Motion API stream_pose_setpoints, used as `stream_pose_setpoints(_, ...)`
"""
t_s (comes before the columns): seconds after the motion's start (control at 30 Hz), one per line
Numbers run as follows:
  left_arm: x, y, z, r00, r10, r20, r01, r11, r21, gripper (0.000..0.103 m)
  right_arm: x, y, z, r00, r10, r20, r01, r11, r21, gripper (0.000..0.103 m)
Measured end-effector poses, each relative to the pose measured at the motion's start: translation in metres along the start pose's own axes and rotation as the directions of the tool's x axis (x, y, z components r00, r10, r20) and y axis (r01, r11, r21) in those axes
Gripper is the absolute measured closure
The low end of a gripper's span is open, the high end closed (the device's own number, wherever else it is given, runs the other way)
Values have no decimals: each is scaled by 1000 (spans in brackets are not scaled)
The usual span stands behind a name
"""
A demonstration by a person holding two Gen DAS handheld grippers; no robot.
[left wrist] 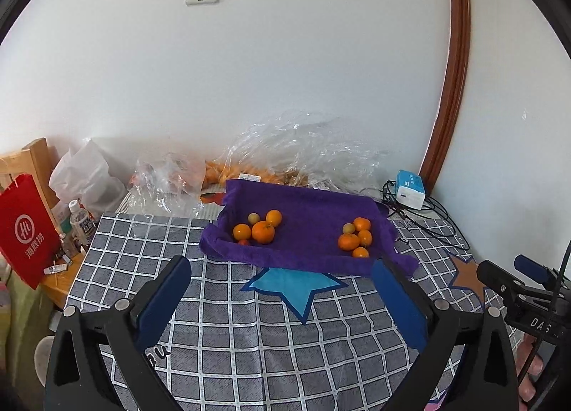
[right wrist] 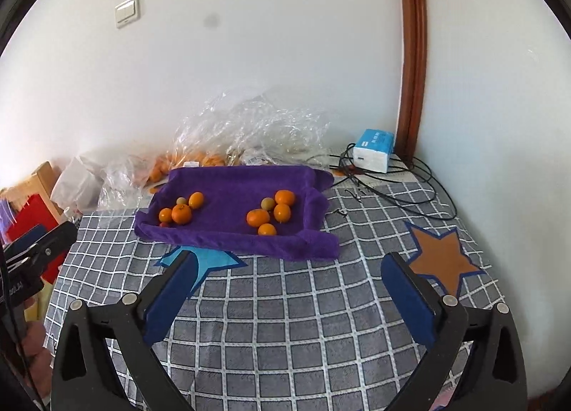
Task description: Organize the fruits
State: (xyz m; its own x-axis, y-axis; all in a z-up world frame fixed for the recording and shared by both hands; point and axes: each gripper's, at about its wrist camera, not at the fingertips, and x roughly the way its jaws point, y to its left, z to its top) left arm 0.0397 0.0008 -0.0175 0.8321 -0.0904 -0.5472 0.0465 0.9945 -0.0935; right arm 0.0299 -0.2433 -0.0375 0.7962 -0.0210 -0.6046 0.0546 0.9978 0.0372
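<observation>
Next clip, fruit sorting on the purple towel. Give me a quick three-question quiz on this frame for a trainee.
1. True or false: the left gripper is holding an orange.
2. How many clusters of fruit lie on the purple towel? A) one B) two C) three
3. Fill in: the blue and white box sits by the wall among black ____.

Key
1. False. Both the left gripper and the right gripper stand open with nothing between their fingers.
2. B. There is a left cluster and a right cluster, with bare towel between them.
3. Cables.
</observation>
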Motion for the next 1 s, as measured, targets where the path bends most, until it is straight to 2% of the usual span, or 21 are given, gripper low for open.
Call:
stream_pose_setpoints(0.13,-15,-5,-9,1000,12,25,-12,1000,6,0,-14,-8,-7,1000,12,13,-12,1000,11,1)
stream_pose_setpoints(0.3,-17,-6,-12,1000,29,10,-29,1000,-2,0,-26,-10,-11,999,-5,32,5,1000,8,0)
stream_pose_setpoints(1.0,-14,-1,-16,998,58,-6,-58,998,-10,0,-23,-8,-22,999,-29,23,29,999,-18,0)
